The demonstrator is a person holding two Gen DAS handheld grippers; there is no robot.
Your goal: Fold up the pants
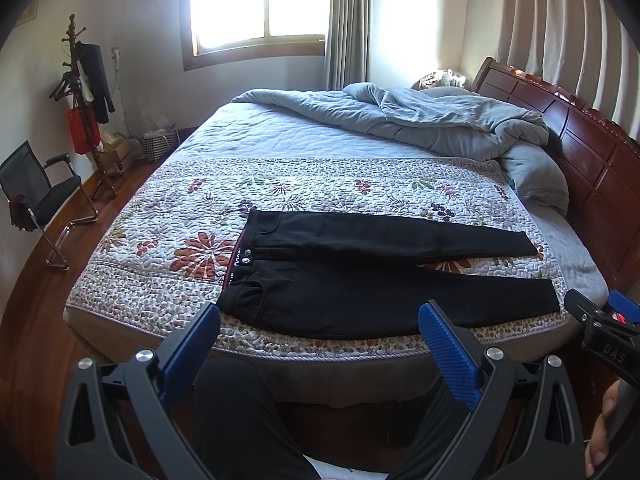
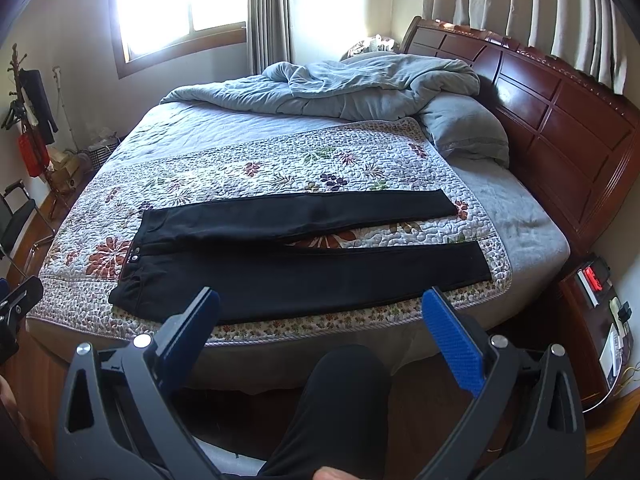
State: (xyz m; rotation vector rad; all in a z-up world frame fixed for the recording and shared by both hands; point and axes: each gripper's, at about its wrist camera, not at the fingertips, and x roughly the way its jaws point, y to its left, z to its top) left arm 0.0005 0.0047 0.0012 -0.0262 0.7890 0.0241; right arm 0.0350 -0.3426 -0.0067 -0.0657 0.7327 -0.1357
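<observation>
Black pants (image 1: pixel 360 272) lie flat on the floral quilt (image 1: pixel 160 240) near the bed's front edge, waistband to the left, both legs spread apart toward the right. They also show in the right wrist view (image 2: pixel 288 268). My left gripper (image 1: pixel 320 316) is open and empty, held in front of the bed's edge, short of the near pant leg. My right gripper (image 2: pixel 320 300) is open and empty, likewise short of the near leg. The right gripper's body shows at the right edge of the left wrist view (image 1: pixel 604 328).
A rumpled grey duvet (image 1: pixel 420 120) and a pillow (image 2: pixel 464 132) lie at the far right by the wooden headboard (image 2: pixel 560 120). A chair (image 1: pixel 36 196) and coat stand (image 1: pixel 84 104) are on the left, a nightstand (image 2: pixel 600 312) on the right. My legs (image 2: pixel 340 408) are below.
</observation>
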